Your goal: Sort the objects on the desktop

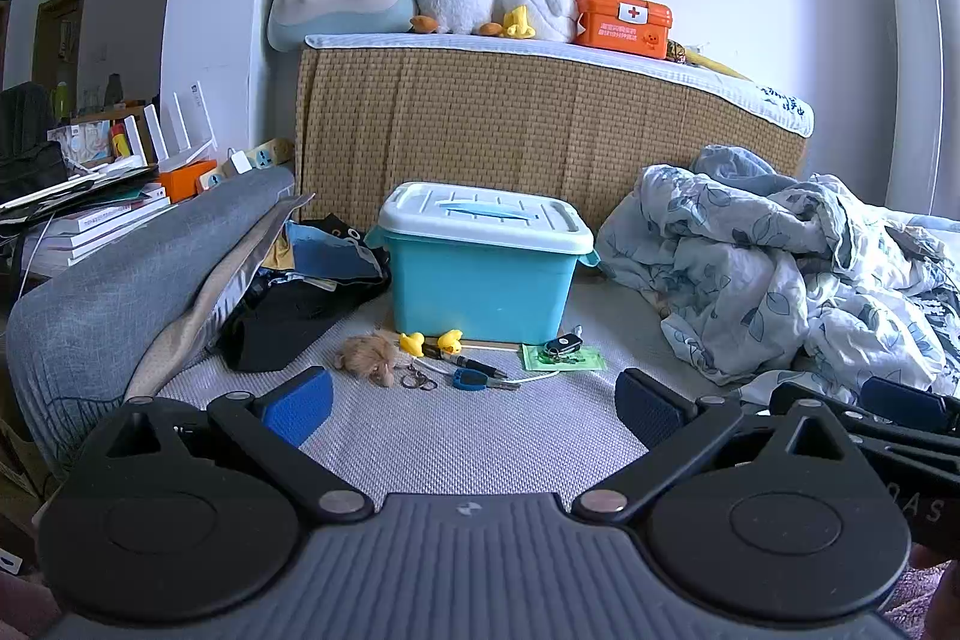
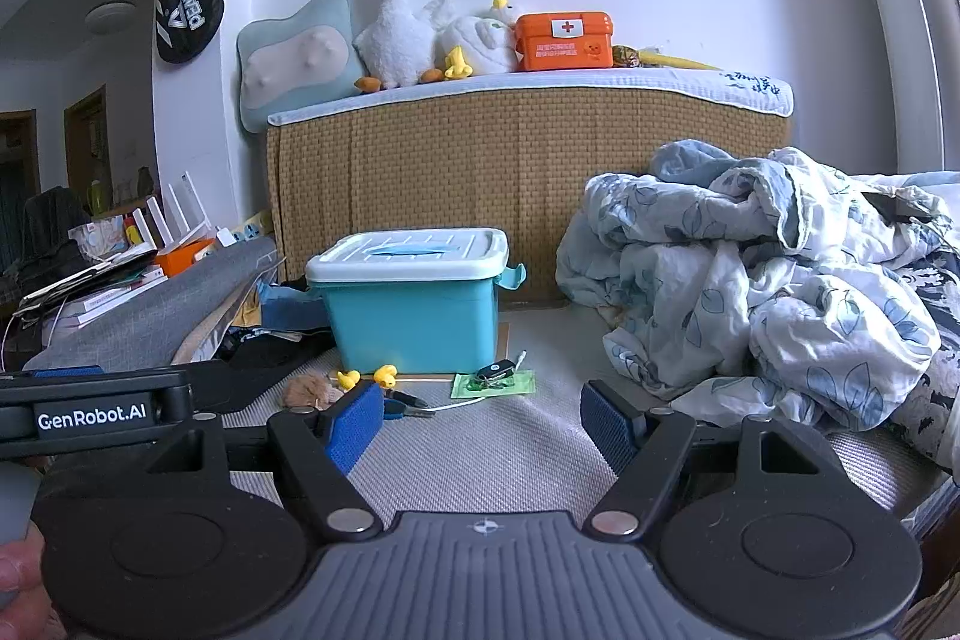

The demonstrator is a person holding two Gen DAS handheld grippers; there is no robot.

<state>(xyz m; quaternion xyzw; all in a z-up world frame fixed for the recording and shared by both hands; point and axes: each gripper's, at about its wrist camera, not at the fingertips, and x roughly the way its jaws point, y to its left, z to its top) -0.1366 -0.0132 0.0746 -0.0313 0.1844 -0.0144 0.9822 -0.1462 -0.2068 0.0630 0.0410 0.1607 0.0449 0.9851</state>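
A blue box (image 1: 480, 280) with a white lid shut sits on the bed. In front lie two yellow ducks (image 1: 431, 342), a fluffy brown toy (image 1: 367, 358), blue keys (image 1: 477, 379) and a black car key (image 1: 563, 343).

Storage box (image 1: 480, 274) has its lid on, so no clue what's inside. The key bunch (image 1: 561, 347) on the green packet (image 1: 561, 358) is too tiny to count. In the right wrist view a gripper finger (image 2: 354, 424) covers part of the pliers (image 2: 402, 403).
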